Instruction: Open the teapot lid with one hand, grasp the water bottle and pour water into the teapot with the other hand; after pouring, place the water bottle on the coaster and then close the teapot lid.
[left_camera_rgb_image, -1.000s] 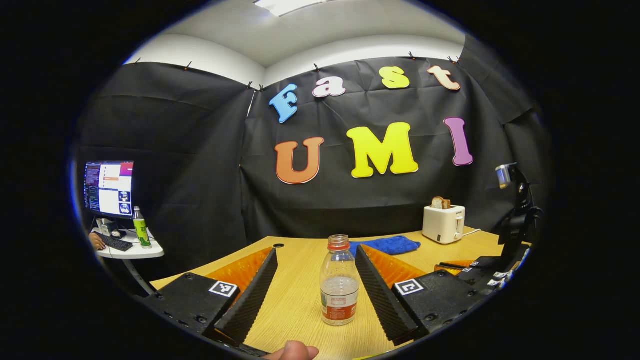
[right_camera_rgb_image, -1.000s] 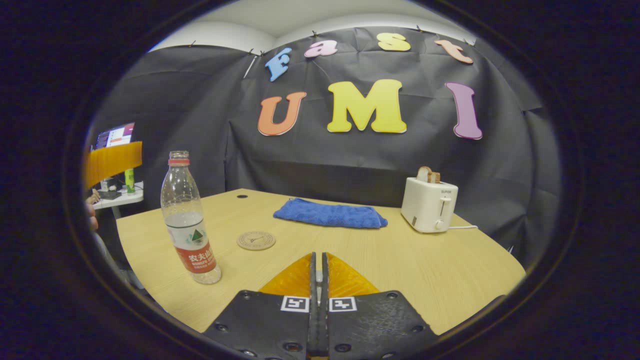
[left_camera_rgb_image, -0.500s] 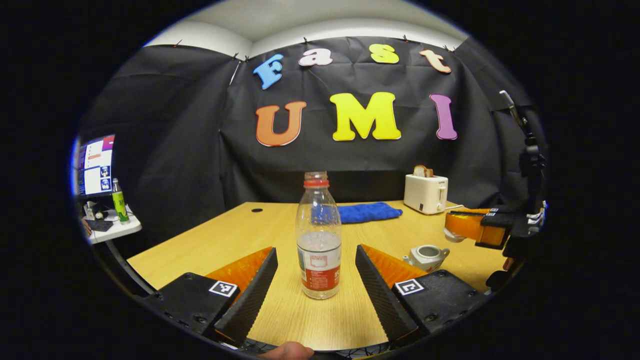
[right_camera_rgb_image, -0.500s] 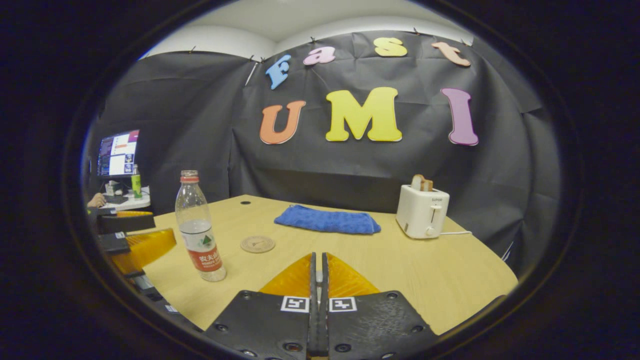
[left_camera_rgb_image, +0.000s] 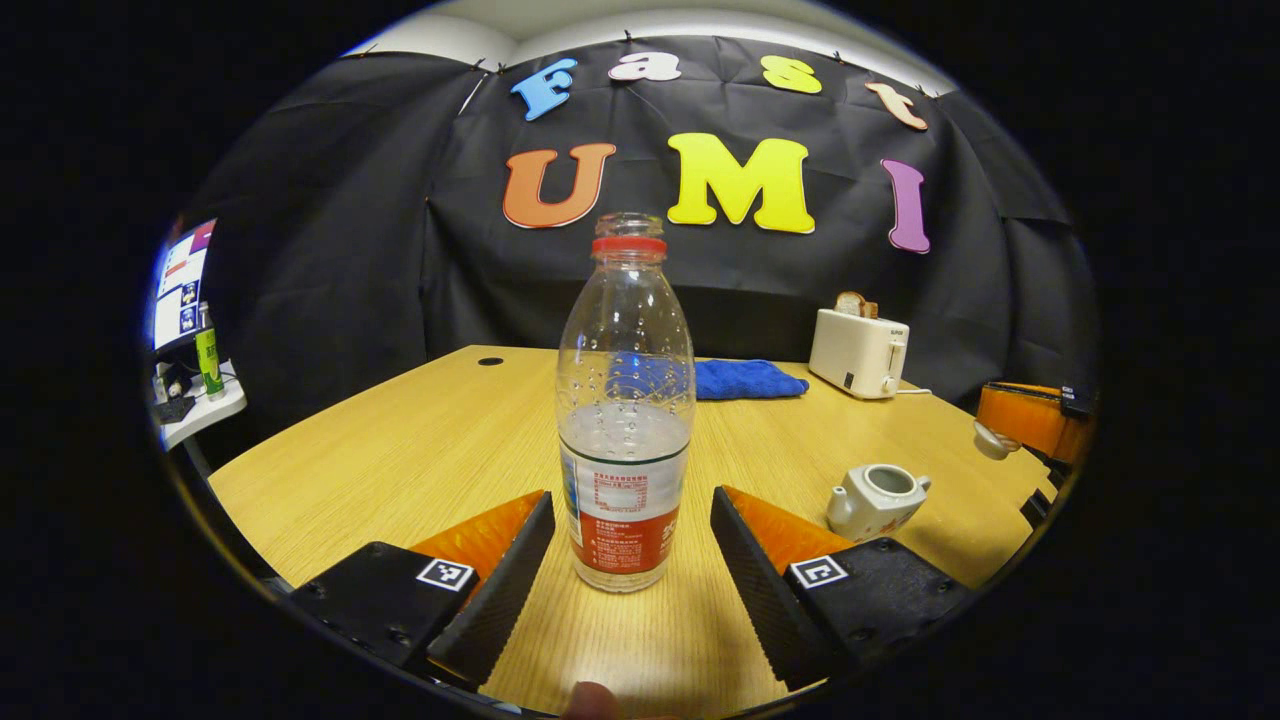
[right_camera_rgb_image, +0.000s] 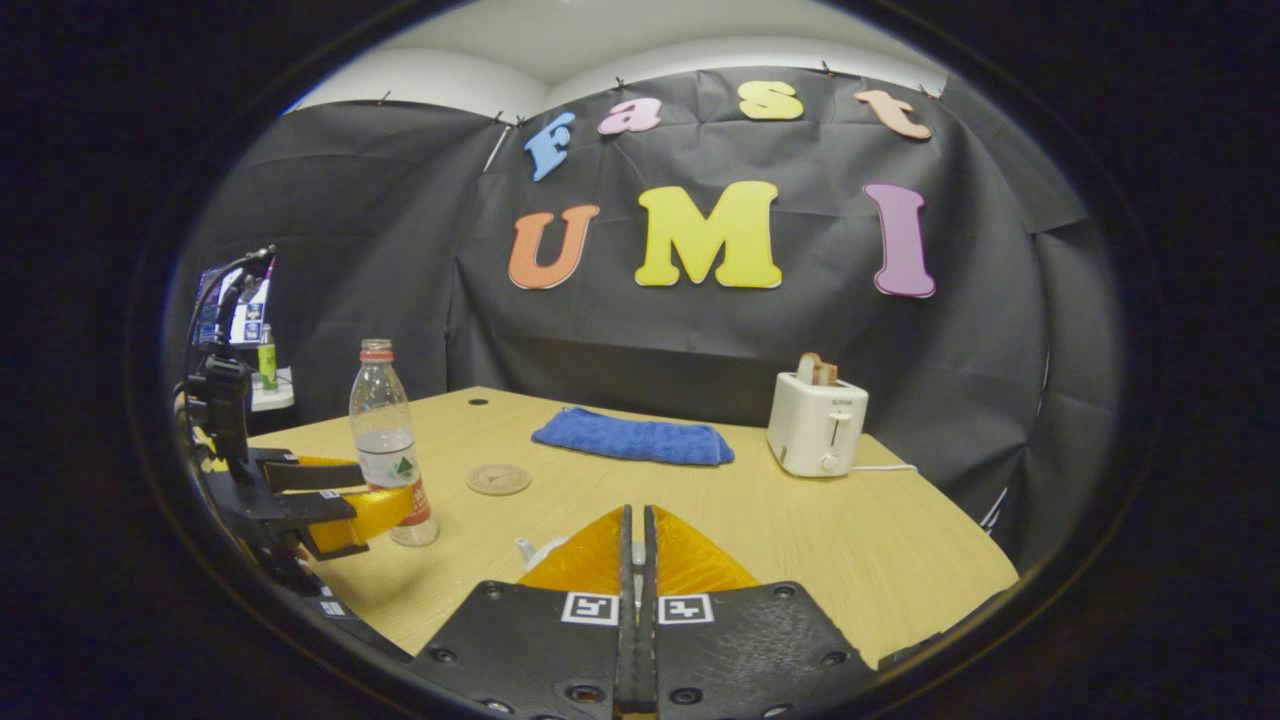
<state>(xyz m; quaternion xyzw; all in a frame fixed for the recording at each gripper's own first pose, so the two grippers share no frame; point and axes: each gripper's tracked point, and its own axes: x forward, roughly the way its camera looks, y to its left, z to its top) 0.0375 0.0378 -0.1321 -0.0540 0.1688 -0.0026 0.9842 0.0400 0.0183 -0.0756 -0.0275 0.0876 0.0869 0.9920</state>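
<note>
The uncapped clear water bottle (left_camera_rgb_image: 625, 400), partly filled and red-labelled, stands upright on the wooden table (left_camera_rgb_image: 420, 450). My left gripper (left_camera_rgb_image: 630, 500) is open, with the bottle's base between its fingers and a gap on each side. The white teapot (left_camera_rgb_image: 875, 498) sits lidless to the right. Above and beyond it, my right gripper (left_camera_rgb_image: 1030, 420) carries the small white lid (left_camera_rgb_image: 985, 440). In the right gripper view, my right gripper (right_camera_rgb_image: 632, 515) is shut, the bottle (right_camera_rgb_image: 385, 440) stands far left with the left gripper (right_camera_rgb_image: 330, 500) around it, and the round coaster (right_camera_rgb_image: 498, 479) lies just right of the bottle.
A blue towel (right_camera_rgb_image: 630, 440) lies at the back of the table, and a white toaster (right_camera_rgb_image: 815, 425) with bread in it stands at the back right. A side table with a monitor (left_camera_rgb_image: 185, 300) is off the table's left edge.
My left gripper has levelled and moved forward, so the bottle now stands between its open fingers. The right gripper has stayed shut and turned slightly, bringing the left gripper into its view.
</note>
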